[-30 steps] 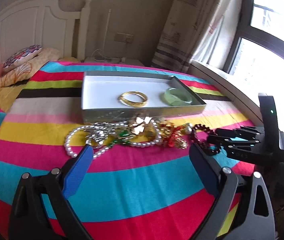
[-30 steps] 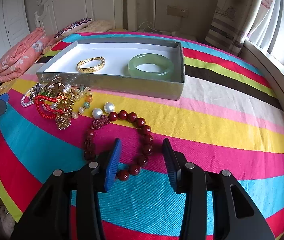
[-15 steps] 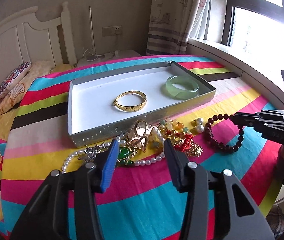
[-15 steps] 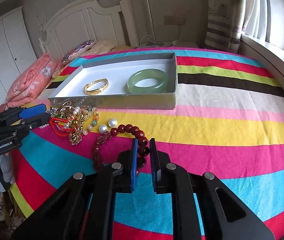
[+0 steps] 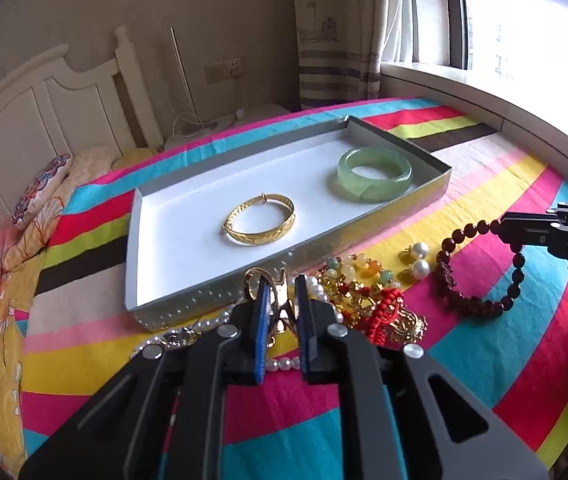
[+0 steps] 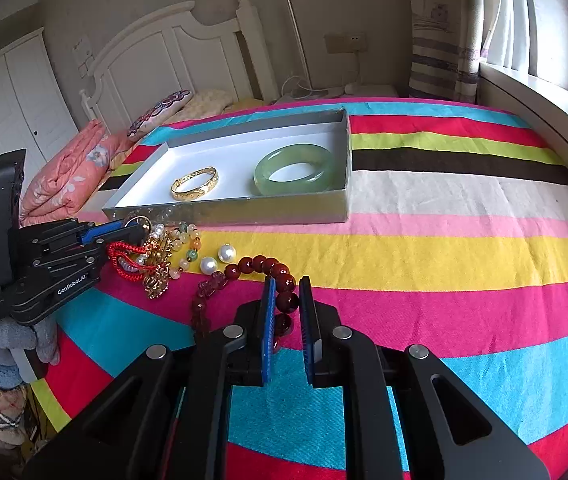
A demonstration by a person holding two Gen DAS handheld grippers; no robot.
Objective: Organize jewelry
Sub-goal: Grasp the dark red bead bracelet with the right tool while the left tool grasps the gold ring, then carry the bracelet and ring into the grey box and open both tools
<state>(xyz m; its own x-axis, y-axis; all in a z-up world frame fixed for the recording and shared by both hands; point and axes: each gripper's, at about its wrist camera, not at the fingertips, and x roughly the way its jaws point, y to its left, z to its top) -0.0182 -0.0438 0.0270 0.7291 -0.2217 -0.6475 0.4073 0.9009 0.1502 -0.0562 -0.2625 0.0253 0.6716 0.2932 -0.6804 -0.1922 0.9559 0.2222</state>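
Your right gripper (image 6: 287,300) is clamped on the dark red bead bracelet (image 6: 262,266), its blue pads pressing round glossy beads at the near side of the loop; the rest of the strand curves away over the pink and blue stripes of the bedspread (image 6: 443,256). Your left gripper (image 5: 282,300) is closing its jaws around a shiny gold ornament (image 5: 274,286) that stands between the pads, at the near edge of the jewelry heap (image 5: 363,292): a tangle of white pearl strands, pastel translucent beads, red braided cord and gold filigree. Two loose pearl earrings (image 5: 415,258) lie between the heap and the bracelet.

Just beyond the heap sits a shallow grey cardboard box (image 5: 212,300) with a white floor. A thin engraved gold bangle (image 5: 260,220) lies near its middle; a thick, smooth, pale green jade bangle (image 5: 375,174) rests towards its far right corner.

Farther off are folded pink bedding (image 6: 68,172), a white panelled headboard (image 5: 44,112), a beige wall with a socket (image 5: 224,70), striped curtains (image 5: 339,32) and a bright window (image 5: 523,32).
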